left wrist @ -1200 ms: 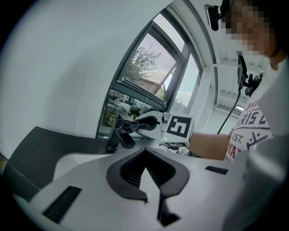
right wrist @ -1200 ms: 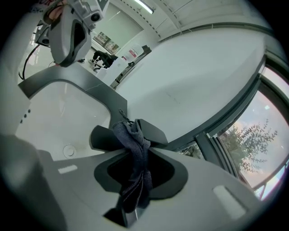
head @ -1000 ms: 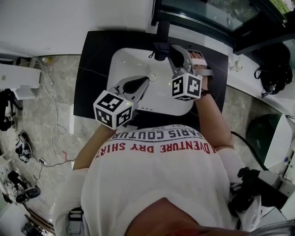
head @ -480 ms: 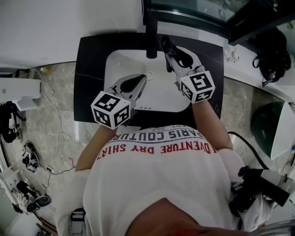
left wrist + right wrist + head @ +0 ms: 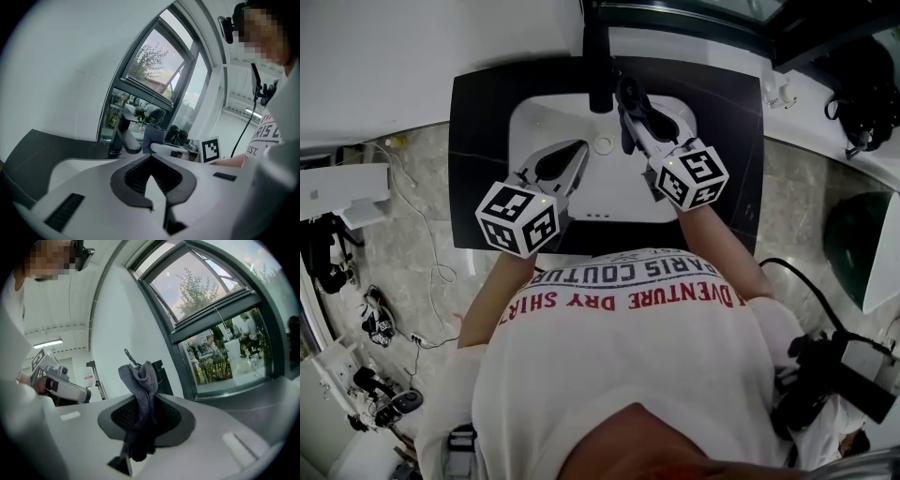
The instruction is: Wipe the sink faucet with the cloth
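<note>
**A:** The left tool [image 5: 579,150] hangs over the left half of the sink [image 5: 530,127], jaws pressed together on nothing.

**B:** And the faucet [image 5: 598,61]?

**A:** Upper centre, at the basin's back rim. Just to its right is the cloth [image 5: 627,98], pinched in the right tool [image 5: 639,122]. Contact is unclear.

**B:** Wiping looks about to start, I'd say. Next, press the cloth against the spout.

**A:** The window frame crowds it behind. The basin and dark worktop [image 5: 478,141] leave room in front.
</note>
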The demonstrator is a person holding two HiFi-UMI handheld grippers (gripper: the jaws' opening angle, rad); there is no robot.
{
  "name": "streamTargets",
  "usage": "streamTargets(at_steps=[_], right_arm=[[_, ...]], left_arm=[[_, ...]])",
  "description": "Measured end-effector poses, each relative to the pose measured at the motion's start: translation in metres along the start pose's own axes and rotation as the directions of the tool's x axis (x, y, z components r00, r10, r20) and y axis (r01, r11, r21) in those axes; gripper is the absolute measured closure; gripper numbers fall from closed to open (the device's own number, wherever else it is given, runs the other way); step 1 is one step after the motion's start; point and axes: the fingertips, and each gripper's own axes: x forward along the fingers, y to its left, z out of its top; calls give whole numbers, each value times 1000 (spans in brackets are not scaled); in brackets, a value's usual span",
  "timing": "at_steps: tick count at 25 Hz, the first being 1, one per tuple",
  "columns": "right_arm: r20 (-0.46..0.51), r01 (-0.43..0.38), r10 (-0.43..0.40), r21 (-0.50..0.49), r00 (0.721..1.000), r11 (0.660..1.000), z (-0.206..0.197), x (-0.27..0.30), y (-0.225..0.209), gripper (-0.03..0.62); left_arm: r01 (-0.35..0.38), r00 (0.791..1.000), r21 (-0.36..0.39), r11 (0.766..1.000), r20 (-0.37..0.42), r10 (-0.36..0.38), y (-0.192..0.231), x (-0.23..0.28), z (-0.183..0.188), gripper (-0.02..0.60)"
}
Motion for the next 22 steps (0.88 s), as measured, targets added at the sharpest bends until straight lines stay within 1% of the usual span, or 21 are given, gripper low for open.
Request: streamTargets(at_steps=[5,10,22], right_arm=[[4,-25,25,4,1000,1000,-9,10,3,517],[8,-28,28,-13,1000,1000,-9,16,-1,517],[55,-22,25,-64,998,998,27,52,-24,517]], left_arm=[[-10,1000,-9,1000,-21,10,4,6,-8,580],[-18,999,-17,1000,-32,17,9,6,-13,580],[-36,998,-34,999,-51,34,21,9,-19,580]])
